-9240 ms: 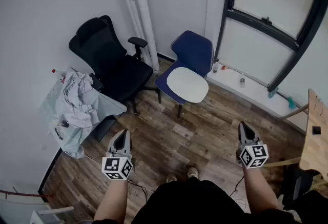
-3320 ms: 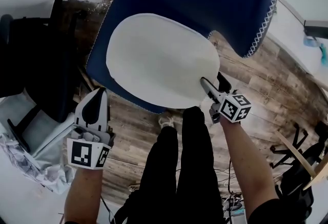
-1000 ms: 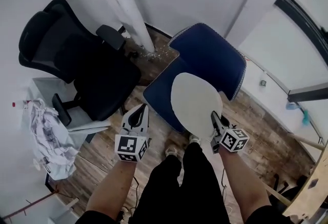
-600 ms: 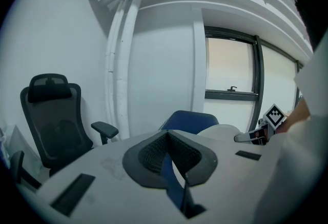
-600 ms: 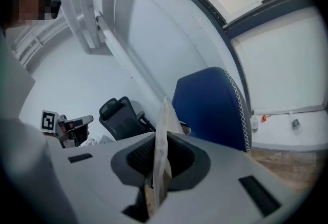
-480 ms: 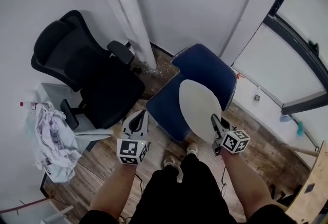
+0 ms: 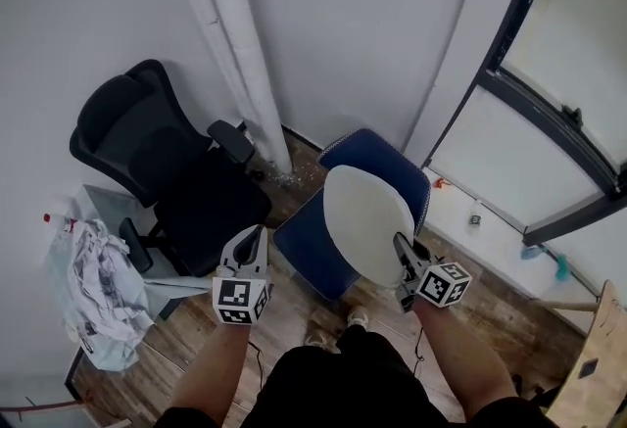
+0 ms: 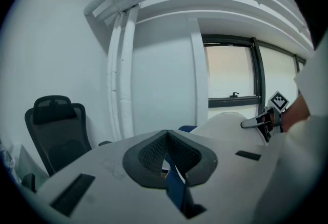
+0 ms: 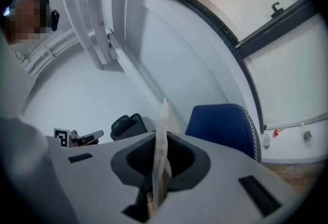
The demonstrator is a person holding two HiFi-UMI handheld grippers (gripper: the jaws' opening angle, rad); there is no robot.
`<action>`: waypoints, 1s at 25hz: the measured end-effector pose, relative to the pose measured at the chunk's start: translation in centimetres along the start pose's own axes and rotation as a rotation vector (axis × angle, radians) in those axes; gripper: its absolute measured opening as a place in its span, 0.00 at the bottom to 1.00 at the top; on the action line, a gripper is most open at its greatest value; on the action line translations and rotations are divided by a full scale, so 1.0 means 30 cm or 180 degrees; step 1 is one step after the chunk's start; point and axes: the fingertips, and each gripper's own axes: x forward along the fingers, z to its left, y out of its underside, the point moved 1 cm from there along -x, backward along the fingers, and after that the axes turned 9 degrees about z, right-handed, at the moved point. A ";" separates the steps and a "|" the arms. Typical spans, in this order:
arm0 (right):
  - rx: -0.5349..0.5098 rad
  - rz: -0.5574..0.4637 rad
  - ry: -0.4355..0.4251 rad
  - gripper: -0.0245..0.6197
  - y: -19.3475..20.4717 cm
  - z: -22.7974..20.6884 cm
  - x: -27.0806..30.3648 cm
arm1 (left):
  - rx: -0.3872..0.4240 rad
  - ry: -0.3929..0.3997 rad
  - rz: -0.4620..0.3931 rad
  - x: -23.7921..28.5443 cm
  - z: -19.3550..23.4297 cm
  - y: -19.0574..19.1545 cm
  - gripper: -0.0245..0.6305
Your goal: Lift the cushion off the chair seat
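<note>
white cushion [image 7: 364, 220] hangs tilted above the blue chair [image 7: 312, 242]; fingers of our right gripper [image 7: 400, 242] clamp its near rim. we judge it light, fairly stiff. our left gripper [image 7: 256, 234] has its fingers together, empty.

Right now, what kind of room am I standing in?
Most likely a small office or workroom corner. A black swivel office chair stands beside a blue chair on wood-plank flooring, with a dark-framed window on the right and white pipes running up the wall.
</note>
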 end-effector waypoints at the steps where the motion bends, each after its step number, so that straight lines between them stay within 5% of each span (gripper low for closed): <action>1: -0.0005 -0.0020 -0.0015 0.10 -0.019 0.010 -0.007 | 0.0016 -0.0001 -0.0034 -0.003 0.004 -0.025 0.04; 9: -0.0180 -0.0058 -0.0050 0.10 -0.159 0.071 -0.087 | 0.0145 0.0068 -0.0309 -0.027 -0.012 -0.211 0.04; 25: -0.0471 -0.0313 -0.0354 0.10 -0.391 0.266 -0.173 | 0.0168 0.0010 -0.0434 -0.206 0.035 -0.295 0.04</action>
